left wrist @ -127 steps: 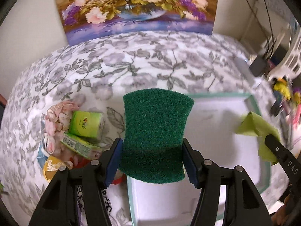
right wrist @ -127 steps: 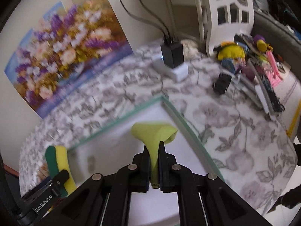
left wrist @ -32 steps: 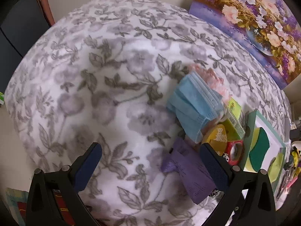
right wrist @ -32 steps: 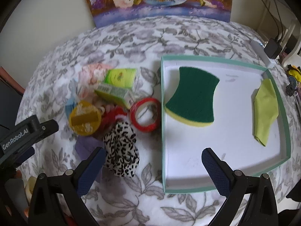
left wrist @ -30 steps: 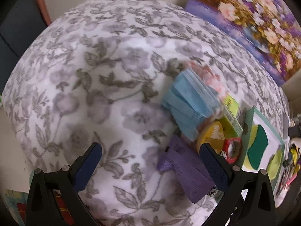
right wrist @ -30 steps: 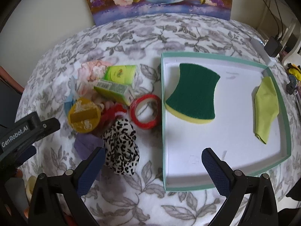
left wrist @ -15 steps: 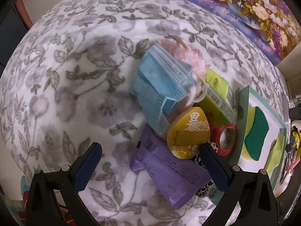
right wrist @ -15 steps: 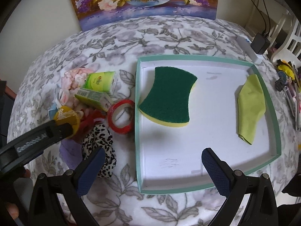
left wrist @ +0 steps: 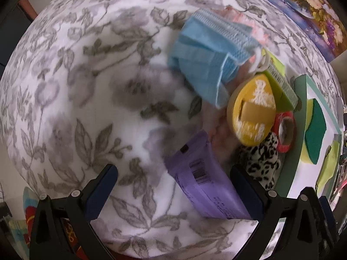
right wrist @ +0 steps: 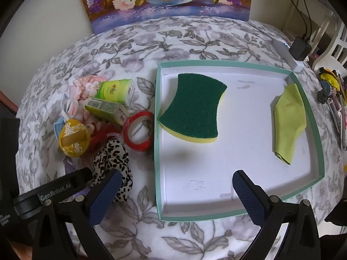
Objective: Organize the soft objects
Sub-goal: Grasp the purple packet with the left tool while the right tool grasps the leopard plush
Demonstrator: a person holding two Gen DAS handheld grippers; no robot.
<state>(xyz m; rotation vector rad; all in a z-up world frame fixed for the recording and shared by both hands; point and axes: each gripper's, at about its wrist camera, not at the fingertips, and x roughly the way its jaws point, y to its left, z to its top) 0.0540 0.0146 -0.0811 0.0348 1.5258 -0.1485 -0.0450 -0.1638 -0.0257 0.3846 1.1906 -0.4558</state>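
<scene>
Your left claw [left wrist: 173, 186] is spread wide and empty above the floral desk [left wrist: 86, 86]. A purple packet [left wrist: 203, 179] lies between its fingers, toward the right one. Ahead and right lies a blue face mask [left wrist: 208, 56].

Your right claw [right wrist: 175, 188] is also spread, empty, over the tray [right wrist: 312, 117]. Ahead lies the green sponge [right wrist: 193, 108]; ahead and right, the lime cloth [right wrist: 288, 117].

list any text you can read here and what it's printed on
"GenRobot.AI": on the left gripper body, seen from the right wrist view.
"暴" and "富": on the yellow round item.
Green boxes, purple packet: print and barcodes too small to read.
Faint scribbles on tray floor: illegible.
</scene>
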